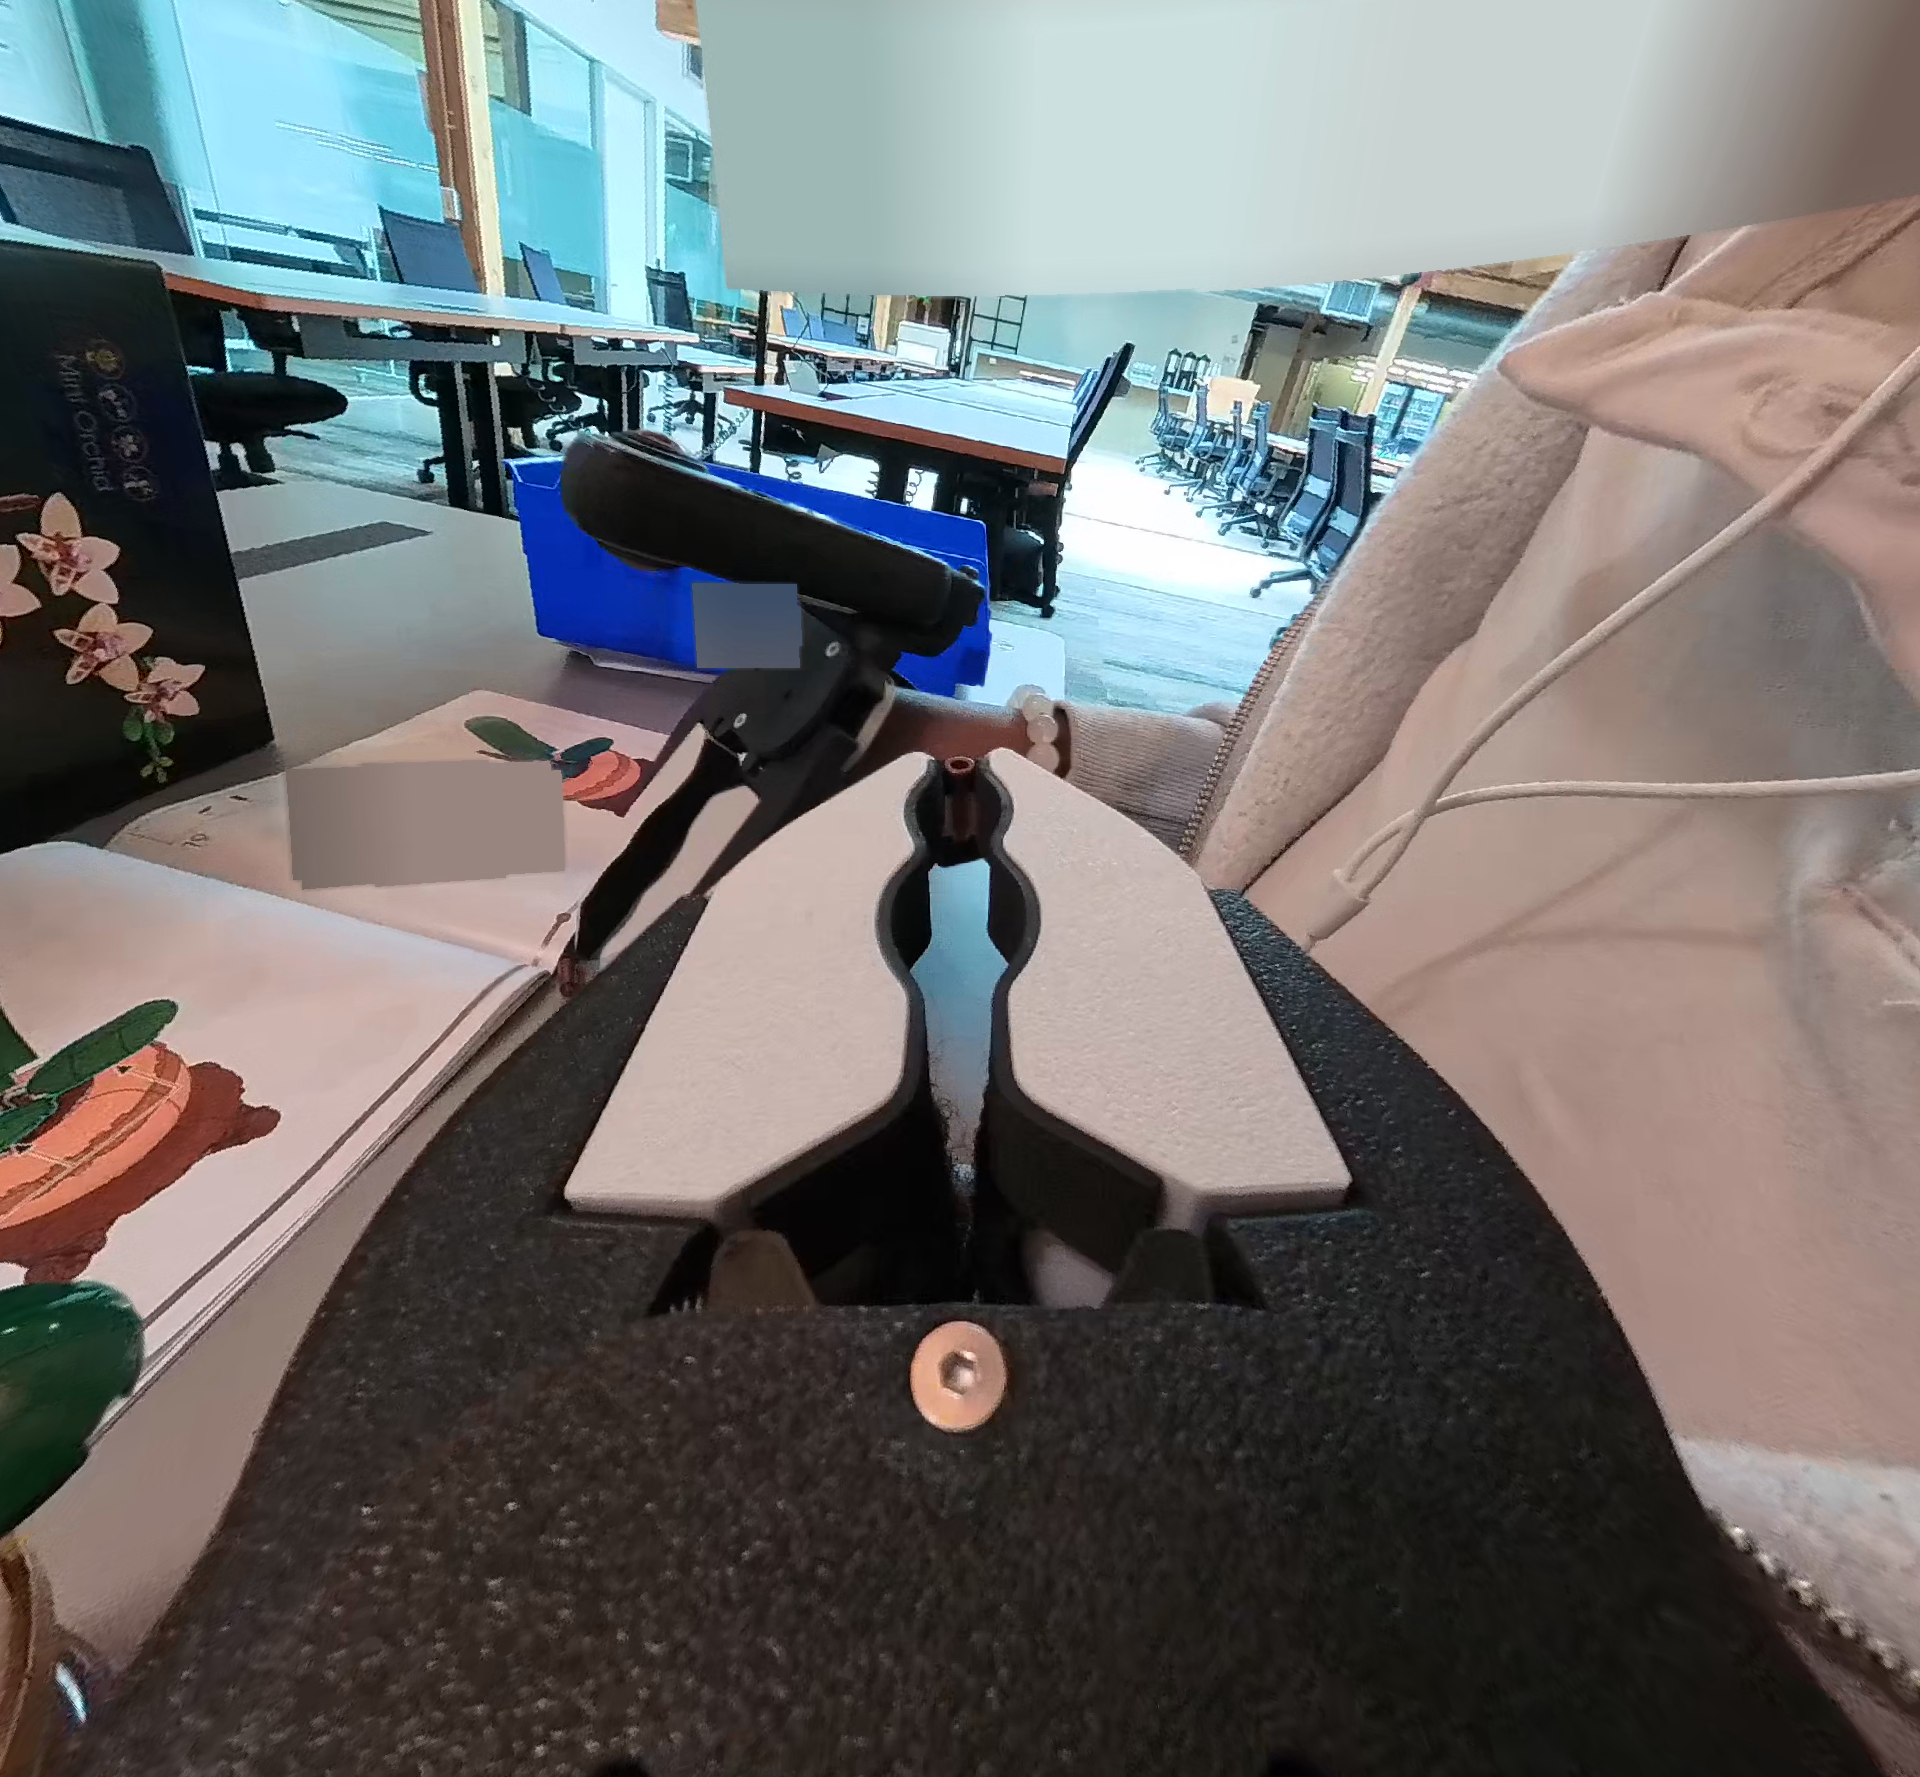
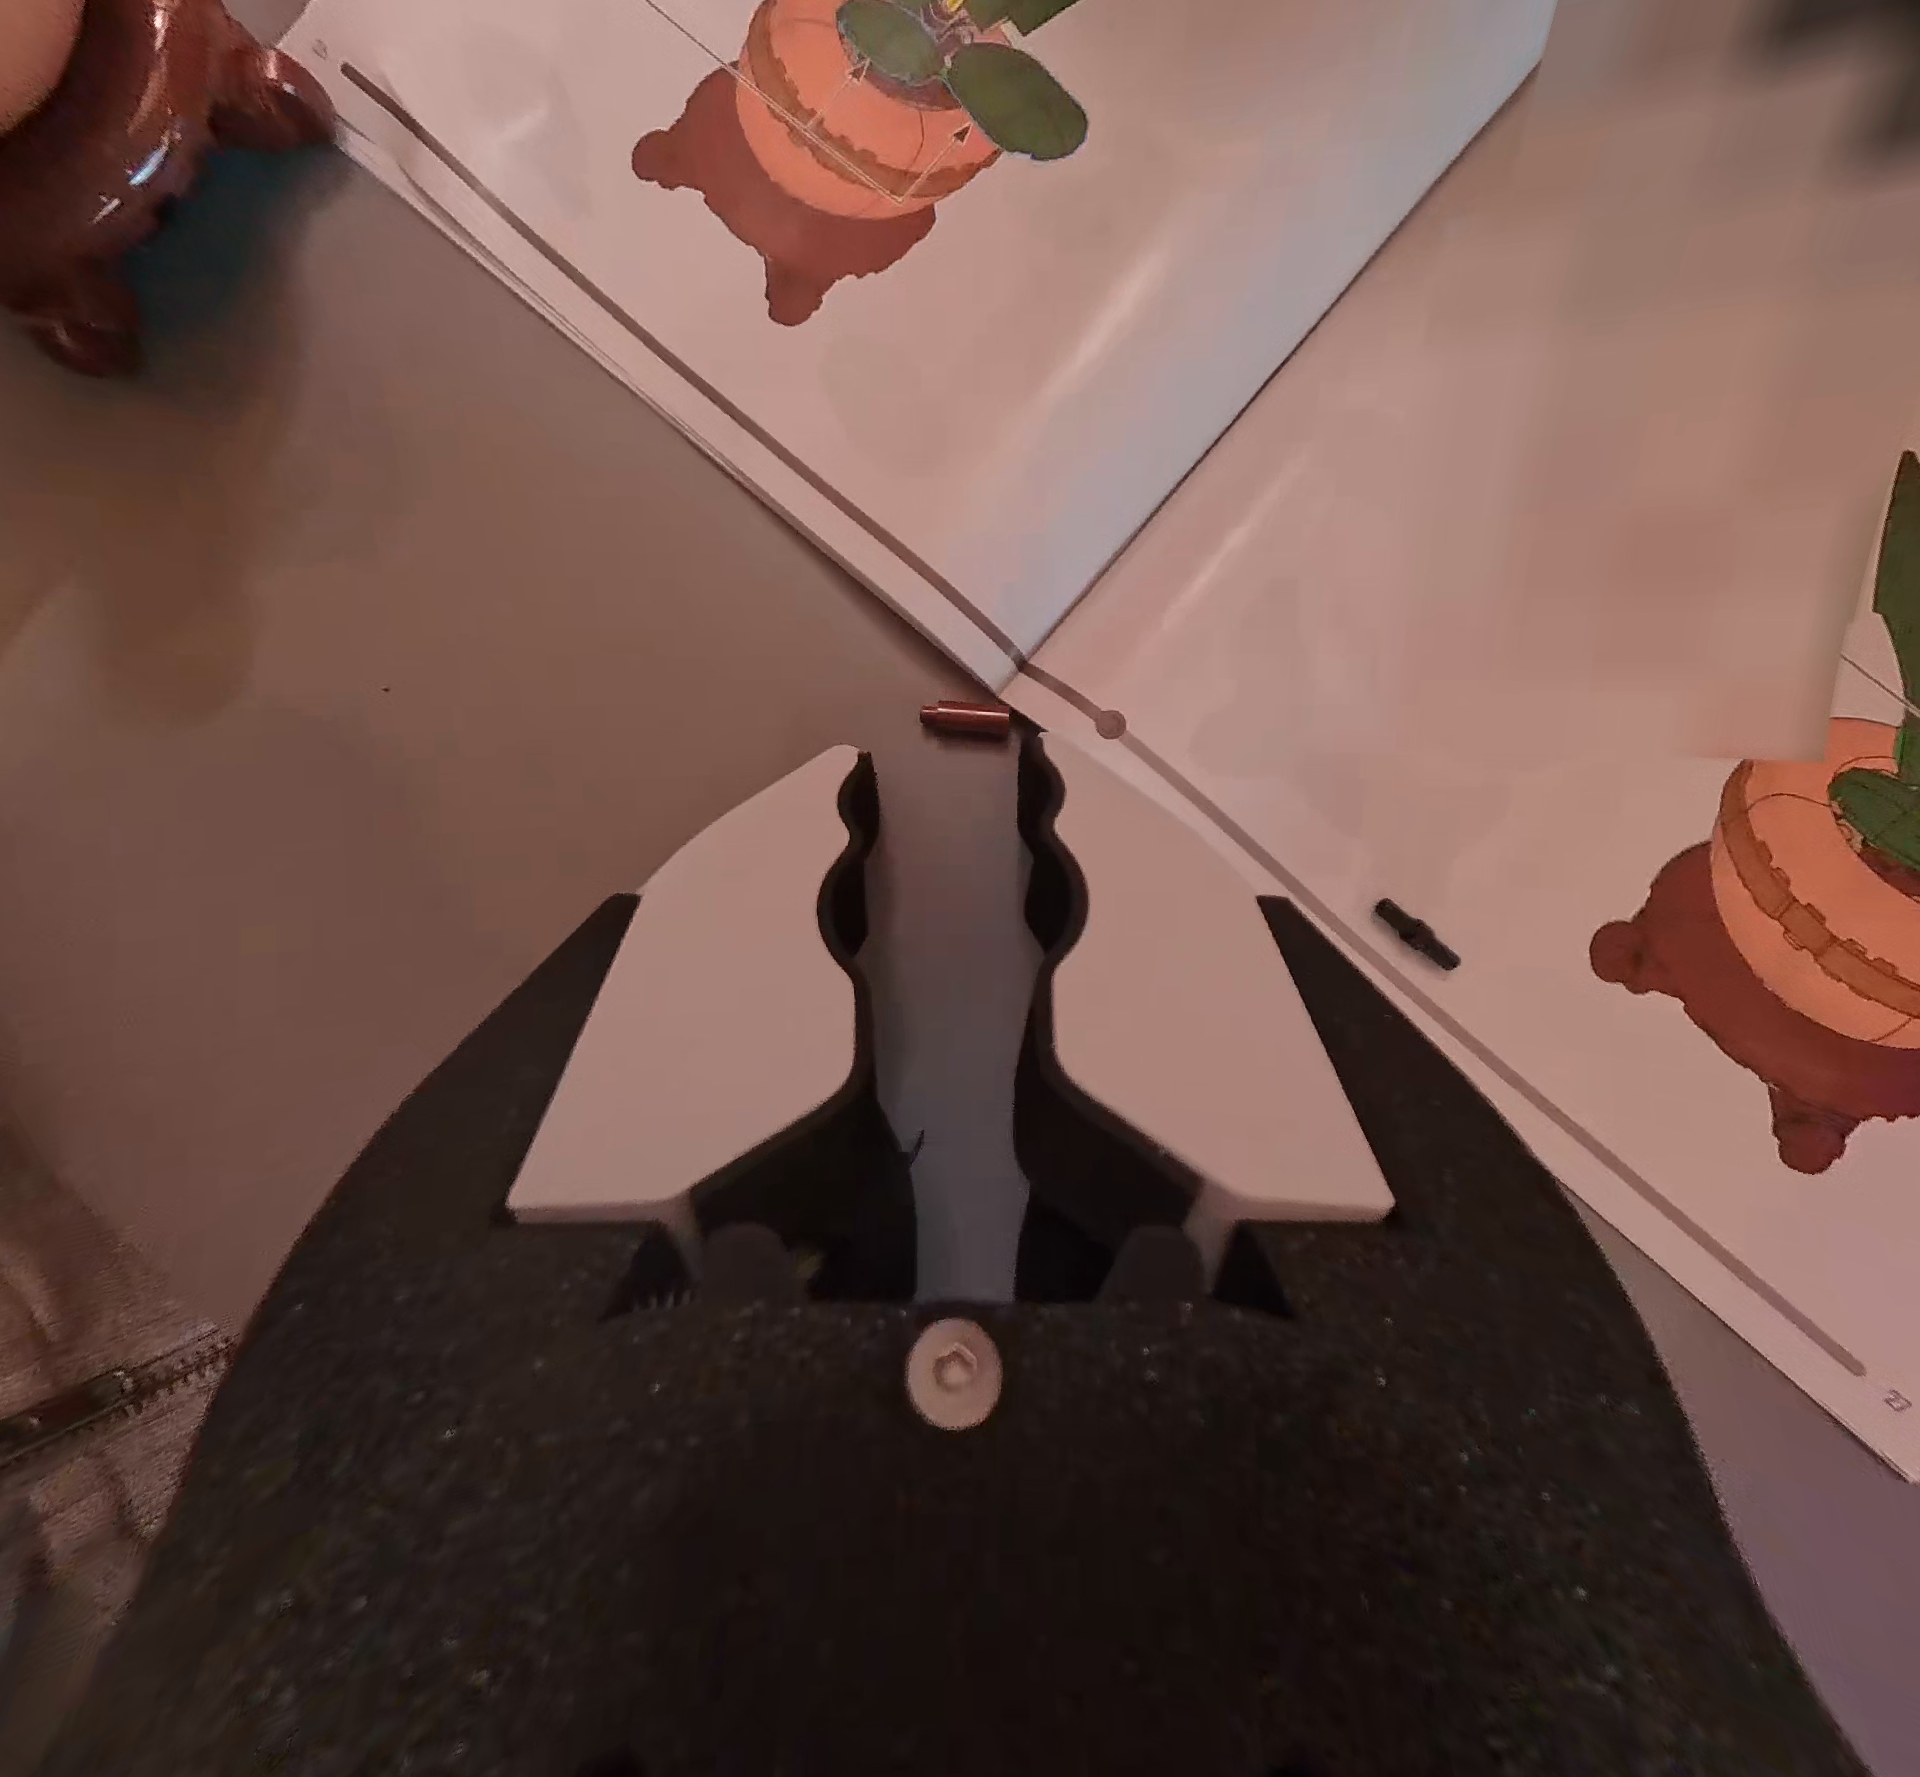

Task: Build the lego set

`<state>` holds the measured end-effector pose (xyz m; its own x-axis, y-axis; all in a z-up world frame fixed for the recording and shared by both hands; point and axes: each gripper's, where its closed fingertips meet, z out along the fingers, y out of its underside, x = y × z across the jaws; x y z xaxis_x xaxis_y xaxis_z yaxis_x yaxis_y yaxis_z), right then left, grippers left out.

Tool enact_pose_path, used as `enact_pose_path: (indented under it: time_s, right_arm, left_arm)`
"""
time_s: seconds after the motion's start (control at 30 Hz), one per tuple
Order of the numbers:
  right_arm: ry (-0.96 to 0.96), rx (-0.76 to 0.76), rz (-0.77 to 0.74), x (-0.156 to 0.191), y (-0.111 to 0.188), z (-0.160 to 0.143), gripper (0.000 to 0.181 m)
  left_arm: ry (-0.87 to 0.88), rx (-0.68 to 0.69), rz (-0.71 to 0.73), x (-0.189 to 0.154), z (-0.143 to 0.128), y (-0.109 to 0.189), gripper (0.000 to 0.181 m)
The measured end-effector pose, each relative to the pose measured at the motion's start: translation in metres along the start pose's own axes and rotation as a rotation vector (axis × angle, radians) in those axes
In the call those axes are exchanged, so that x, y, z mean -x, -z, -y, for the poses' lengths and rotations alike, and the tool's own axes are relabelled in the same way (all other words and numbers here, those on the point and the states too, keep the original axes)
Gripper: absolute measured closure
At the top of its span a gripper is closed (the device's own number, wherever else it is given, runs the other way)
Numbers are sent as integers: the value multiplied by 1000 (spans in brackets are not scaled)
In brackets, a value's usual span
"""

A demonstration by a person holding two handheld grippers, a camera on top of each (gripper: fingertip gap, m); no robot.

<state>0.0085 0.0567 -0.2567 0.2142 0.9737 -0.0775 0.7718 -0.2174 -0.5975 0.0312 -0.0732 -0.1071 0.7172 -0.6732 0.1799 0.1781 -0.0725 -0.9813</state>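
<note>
1. Right gripper (image 2: 940, 759): jaws parted to a moderate gap, empty, tips low over the grey table (image 2: 416, 636), centre of the right wrist frame.
2. Brown pin (image 2: 963, 721): small reddish-brown cylinder lying crosswise just beyond the right fingertips, at the corner of the open instruction booklet (image 2: 1039, 377).
3. Advice: advance a little so the pin sits between the tips, square the jaws across its length, close gently; it looks prone to rolling.
4. Left gripper (image 1: 961, 797): closed narrowly on a brown tube piece (image 1: 961, 785), held upright at frame centre.
5. Black pin (image 2: 1415, 933): loose on the booklet, right of centre.
6. Brown pot base (image 2: 135, 169): upper left.
</note>
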Motion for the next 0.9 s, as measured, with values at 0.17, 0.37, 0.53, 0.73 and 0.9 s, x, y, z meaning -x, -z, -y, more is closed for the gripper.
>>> enact_pose_path:
  time_s: [0.17, 0.37, 0.53, 0.73, 0.9]
  right_arm:
    - [-13, -6, 39, 6, -5, 7, 156]
    - [141, 12, 85, 15, -13, 14, 175]
    - [384, 55, 136, 19, -12, 14, 175]
    - [569, 60, 163, 9, 3, 8, 159]
    - [371, 131, 186, 6, 1, 10, 171]
  left_arm:
    - [12, -9, -1, 2, 0, 1, 177]
    - [18, -6, -3, 4, 0, 3, 177]
    - [15, -9, 14, 7, 0, 5, 177]
    - [15, -6, 54, 14, -2, 8, 177]
    - [15, 2, 84, 19, -3, 7, 177]
